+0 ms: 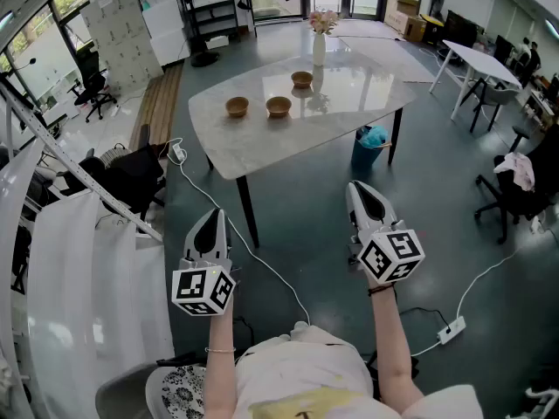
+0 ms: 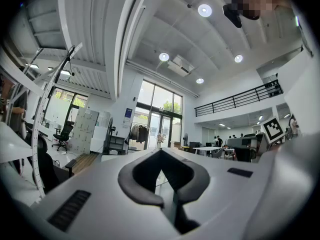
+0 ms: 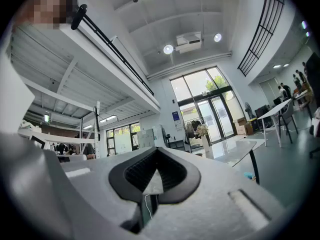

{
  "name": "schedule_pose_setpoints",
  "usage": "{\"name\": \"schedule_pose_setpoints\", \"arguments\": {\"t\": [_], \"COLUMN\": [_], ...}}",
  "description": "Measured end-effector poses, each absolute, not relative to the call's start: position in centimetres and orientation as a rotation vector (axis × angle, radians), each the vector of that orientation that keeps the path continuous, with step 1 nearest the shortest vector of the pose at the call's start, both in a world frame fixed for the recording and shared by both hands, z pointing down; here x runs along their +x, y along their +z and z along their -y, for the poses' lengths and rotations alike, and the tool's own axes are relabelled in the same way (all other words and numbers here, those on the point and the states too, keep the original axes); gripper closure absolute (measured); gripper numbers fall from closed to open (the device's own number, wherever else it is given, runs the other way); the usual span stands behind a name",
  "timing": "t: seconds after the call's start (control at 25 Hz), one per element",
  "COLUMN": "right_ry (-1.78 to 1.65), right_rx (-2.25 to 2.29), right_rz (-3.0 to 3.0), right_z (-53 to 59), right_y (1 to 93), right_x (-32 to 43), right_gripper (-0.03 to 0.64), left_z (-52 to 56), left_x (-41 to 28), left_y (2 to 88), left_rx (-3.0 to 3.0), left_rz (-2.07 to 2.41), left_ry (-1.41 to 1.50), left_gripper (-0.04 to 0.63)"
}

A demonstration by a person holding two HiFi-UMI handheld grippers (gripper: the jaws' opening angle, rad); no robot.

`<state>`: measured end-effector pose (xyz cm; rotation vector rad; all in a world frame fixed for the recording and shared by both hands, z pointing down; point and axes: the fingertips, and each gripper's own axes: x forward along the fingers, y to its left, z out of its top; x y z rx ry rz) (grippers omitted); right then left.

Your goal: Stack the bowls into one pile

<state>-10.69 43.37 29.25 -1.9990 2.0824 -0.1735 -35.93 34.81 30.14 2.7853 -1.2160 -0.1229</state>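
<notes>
Three brown bowls stand apart on the marble table (image 1: 367, 94) in the head view: one at the left (image 1: 237, 106), one in the middle (image 1: 279, 106), one further back (image 1: 302, 78). A white vase with flowers (image 1: 319, 46) stands behind them. Both grippers hover over the floor well short of the table, pointing toward it. My left gripper (image 1: 212, 214) (image 2: 160, 153) has its jaws together with nothing in them. My right gripper (image 1: 356, 188) (image 3: 157, 152) is also shut and empty. The right gripper view shows the table's edge (image 3: 240, 151) and the vase (image 3: 205, 139) far off.
A blue bin (image 1: 371, 147) sits under the table's right side. A white cable and a power strip (image 1: 452, 330) lie on the floor. A white rack (image 1: 79, 234) stands at the left. An office chair (image 1: 515, 190) and a white table (image 1: 476, 59) are at the right.
</notes>
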Motion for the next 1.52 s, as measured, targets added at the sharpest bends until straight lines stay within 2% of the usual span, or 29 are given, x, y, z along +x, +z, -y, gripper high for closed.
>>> {"name": "schedule_pose_setpoints", "arguments": {"t": [0.64, 1.16, 1.52], "right_ry": [-0.238, -0.29, -0.332], "right_rx": [-1.973, -2.01, -2.028], "right_rz": [-2.095, -2.115, -2.084], "right_z": [-42.5, -39.2, -34.1], "right_y": [31.4, 33.1, 35.2], "right_x": [-7.5, -5.1, -1.2], "right_gripper": [0.611, 0.529, 0.483], "left_z": [-34.4, -32.4, -26.5], "left_x": [-32.3, -29.4, -24.9], "left_y": [31.9, 33.6, 35.3], "left_rx": [2.755, 2.726, 2.712], "left_rz": [1.191, 1.157, 1.121], "left_ry": [-0.118, -0.056, -0.061], "left_gripper": [0.595, 0.595, 0.595]}}
